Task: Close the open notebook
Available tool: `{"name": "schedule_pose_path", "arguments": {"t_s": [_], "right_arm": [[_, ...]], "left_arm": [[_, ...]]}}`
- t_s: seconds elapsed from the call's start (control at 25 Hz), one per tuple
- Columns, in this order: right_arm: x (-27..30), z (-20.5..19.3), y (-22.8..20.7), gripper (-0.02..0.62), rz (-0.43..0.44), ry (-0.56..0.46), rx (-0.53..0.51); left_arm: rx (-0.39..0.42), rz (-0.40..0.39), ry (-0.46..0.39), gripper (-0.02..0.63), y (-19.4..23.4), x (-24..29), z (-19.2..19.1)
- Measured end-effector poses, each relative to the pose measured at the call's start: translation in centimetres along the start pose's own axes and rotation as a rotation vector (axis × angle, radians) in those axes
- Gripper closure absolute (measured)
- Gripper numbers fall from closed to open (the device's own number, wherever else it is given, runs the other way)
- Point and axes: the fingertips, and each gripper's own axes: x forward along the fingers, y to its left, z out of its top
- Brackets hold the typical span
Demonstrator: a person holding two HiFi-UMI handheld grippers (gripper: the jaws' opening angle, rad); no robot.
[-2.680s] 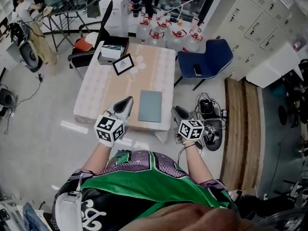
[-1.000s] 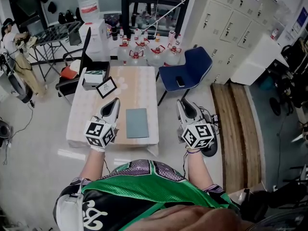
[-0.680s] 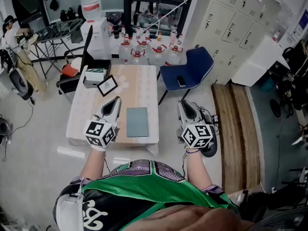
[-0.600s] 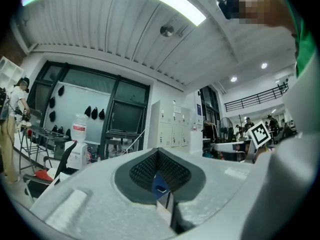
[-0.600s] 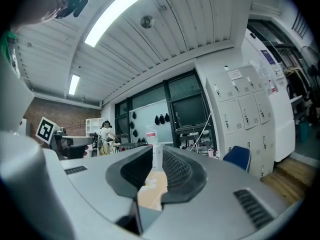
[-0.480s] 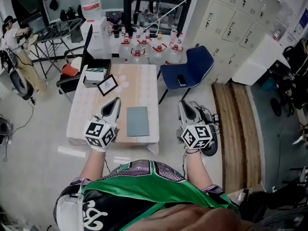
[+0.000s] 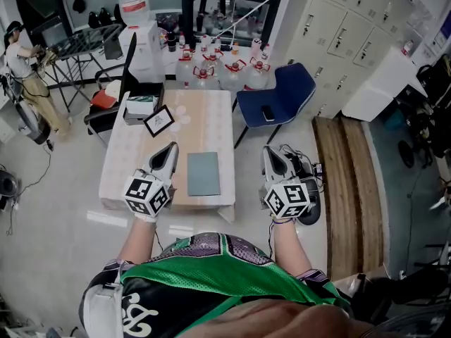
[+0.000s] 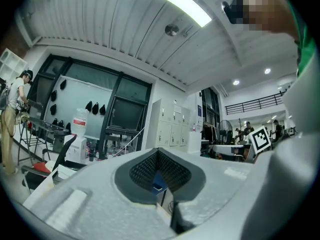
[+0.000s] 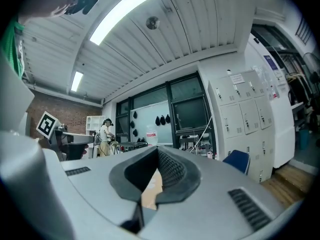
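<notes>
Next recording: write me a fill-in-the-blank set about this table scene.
The grey-green notebook lies flat on the beige table, its cover ___.
The small dark rectangular object rests on the ___ chair.
The left gripper and right gripper both have jaws ___, holding nothing.
Missing: closed; blue; shut.

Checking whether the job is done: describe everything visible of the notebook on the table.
The notebook is a plain grey-green rectangle showing one flat cover and no pages, so it looks closed. It lies flat on the light wooden table, near the person's edge, long side pointing away. The left gripper and right gripper flank it; neither touches it.
</notes>
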Motion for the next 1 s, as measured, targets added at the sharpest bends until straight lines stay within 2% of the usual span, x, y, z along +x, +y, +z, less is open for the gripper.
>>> {"name": "schedule_pose_path", "arguments": {"t_s": [0.2, 0.72, 1.0], "right_arm": [[-0.2, 0.4, 0.6, 0.594, 0.009, -0.005, -0.036], [-0.5, 0.7, 1.5, 0.594, 0.013, -0.003, -0.054], [-0.9, 0.5, 2.3, 0.594, 0.018, 0.000, -0.058]], "left_arm": [[0.000, 0.001, 0.009, 0.591, 0.0, -0.1, -0.4], [0.023, -0.018, 0.026, 0.591, -0.6, -0.4, -0.7], [0.029, -0.004, 0.019, 0.591, 0.0, -1.2, -0.4]]}}
